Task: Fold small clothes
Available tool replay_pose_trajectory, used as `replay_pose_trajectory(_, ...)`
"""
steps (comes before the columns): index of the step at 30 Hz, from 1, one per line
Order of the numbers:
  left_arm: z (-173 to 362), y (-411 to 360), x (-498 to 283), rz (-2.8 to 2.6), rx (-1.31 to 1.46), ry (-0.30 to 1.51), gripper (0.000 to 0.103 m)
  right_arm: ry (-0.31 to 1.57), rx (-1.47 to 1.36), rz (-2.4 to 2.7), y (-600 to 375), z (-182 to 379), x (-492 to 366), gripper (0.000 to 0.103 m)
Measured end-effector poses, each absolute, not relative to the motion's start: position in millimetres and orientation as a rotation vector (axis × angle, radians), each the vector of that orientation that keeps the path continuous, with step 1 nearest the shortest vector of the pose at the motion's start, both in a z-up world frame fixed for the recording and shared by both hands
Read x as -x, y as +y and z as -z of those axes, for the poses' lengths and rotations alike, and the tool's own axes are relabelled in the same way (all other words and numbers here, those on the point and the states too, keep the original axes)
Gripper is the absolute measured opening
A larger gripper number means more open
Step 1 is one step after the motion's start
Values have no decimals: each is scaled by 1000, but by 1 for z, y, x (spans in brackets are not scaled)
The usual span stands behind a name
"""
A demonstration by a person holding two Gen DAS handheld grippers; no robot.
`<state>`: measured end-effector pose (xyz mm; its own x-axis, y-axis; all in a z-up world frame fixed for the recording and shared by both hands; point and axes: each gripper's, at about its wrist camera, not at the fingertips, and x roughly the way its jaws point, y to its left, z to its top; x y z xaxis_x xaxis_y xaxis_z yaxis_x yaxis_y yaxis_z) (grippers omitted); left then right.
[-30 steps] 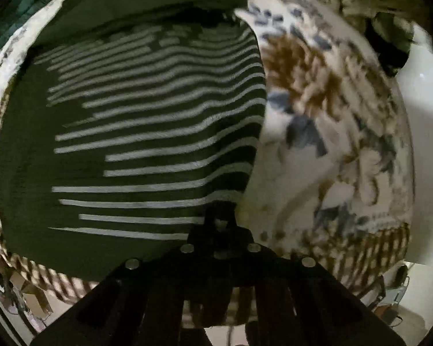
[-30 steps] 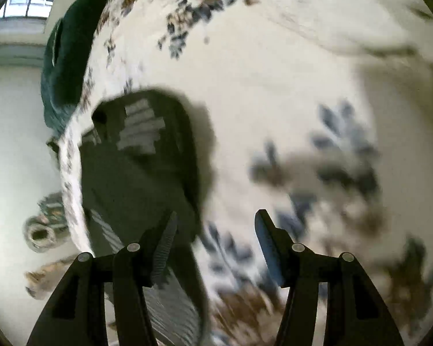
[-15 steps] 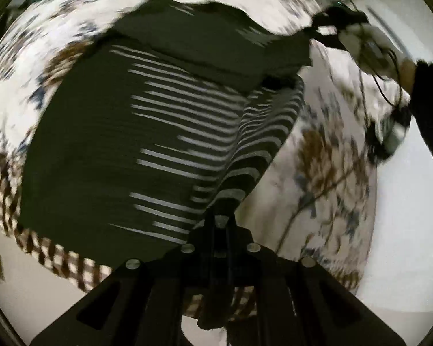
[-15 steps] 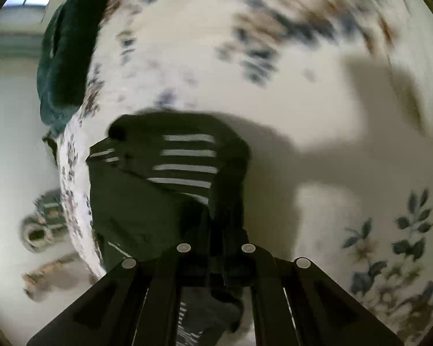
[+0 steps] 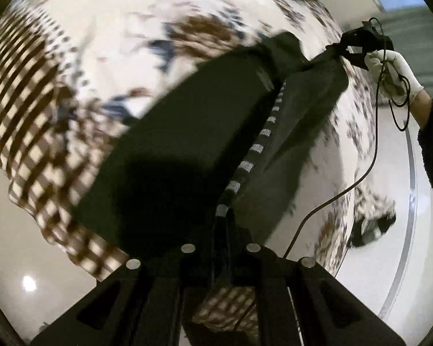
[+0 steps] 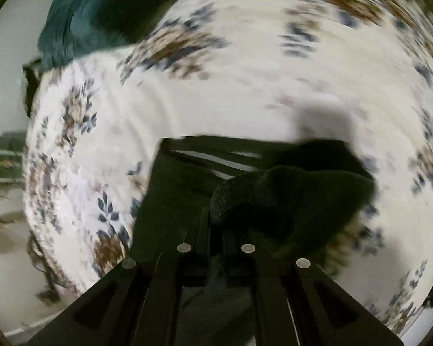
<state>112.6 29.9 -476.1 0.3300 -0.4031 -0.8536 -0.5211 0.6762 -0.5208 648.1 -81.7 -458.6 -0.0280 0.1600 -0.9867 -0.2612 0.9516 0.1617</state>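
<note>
Holding the dark striped garment (image 5: 187, 150) stretched above the floral bedspread (image 5: 130, 28), we have our left gripper (image 5: 222, 219) and right gripper (image 6: 215, 230) each pinched on an edge. It looks soft, light and droopy; corners seem the surest hold.

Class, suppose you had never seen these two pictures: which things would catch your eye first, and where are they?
A dark green striped garment stretches across the middle, lifted over the floral bedspread. The left gripper pinches its near edge, jaws closed; the right gripper, in a white-gloved hand, grips the far corner at upper right. A teal cloth lies upper left in the right view.
</note>
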Motion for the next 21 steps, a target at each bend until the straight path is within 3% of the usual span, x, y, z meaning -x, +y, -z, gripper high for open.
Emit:
replay_pose_trajectory(8, 538, 98, -111, -90, 993, 1321, 5, 1582, 205, -245, 19, 530, -646, 5)
replay_pose_trajectory(10, 547, 103, -112, -53, 1012, 1343, 9, 1599, 205, -231, 25, 541, -647, 7)
replay_pose_trajectory(12, 550, 108, -110, -54, 1001, 1367, 21, 1619, 157, -235, 21, 541, -645, 17)
replay_pose_trajectory(14, 547, 113, -104, -41, 1016, 1352, 54, 1617, 87, -303, 9, 527, -633, 42)
replay_pose_trajectory(15, 546, 116, -100, -42, 1014, 1344, 58, 1616, 71, -317, 3, 519, -624, 48)
replay_pose_trajectory(16, 543, 116, -99, -26, 1016, 1331, 59, 1613, 54, -342, -7, 507, -610, 55)
replay_pose_trajectory(21, 543, 104, -105, 1, 880, 1389, 59, 1600, 64, -402, -72, 467, -497, 55)
